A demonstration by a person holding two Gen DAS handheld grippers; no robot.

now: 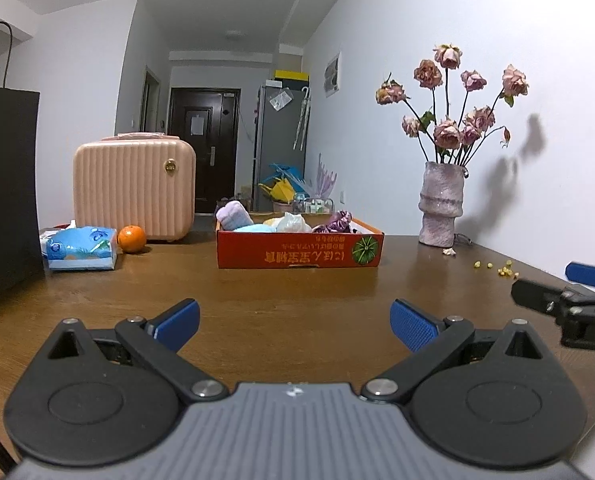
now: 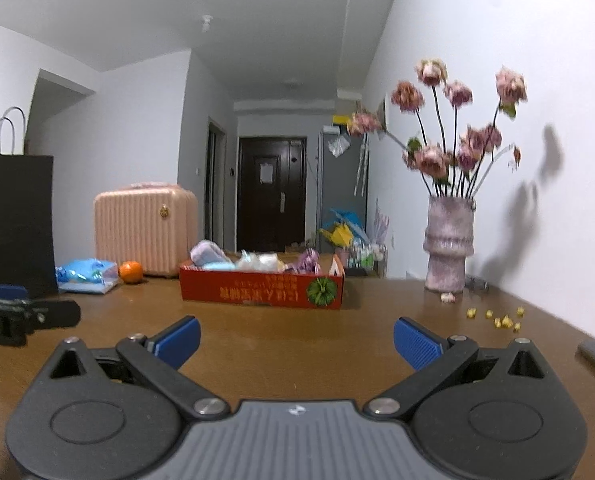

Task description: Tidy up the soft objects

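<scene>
A shallow red cardboard box (image 1: 297,249) (image 2: 257,291) sits mid-table holding several soft items: a lilac rolled towel (image 1: 235,216) (image 2: 209,254), a white bundle (image 1: 295,222) and a purple shiny piece (image 1: 337,222) (image 2: 308,261). My left gripper (image 1: 295,325) stands open over bare table in front of the box, nothing between its blue pads. My right gripper (image 2: 296,342) is open too, empty, farther right. Each gripper's black tip shows at the edge of the other's view.
A blue tissue pack (image 1: 81,248) (image 2: 87,275) and an orange (image 1: 131,239) (image 2: 131,271) lie left of the box. A pink small suitcase (image 1: 134,184), a black paper bag (image 1: 7,188) and a vase of dried roses (image 1: 441,210) (image 2: 449,246) stand on the wooden table (image 1: 297,288). Yellow crumbs (image 2: 497,318) lie at right.
</scene>
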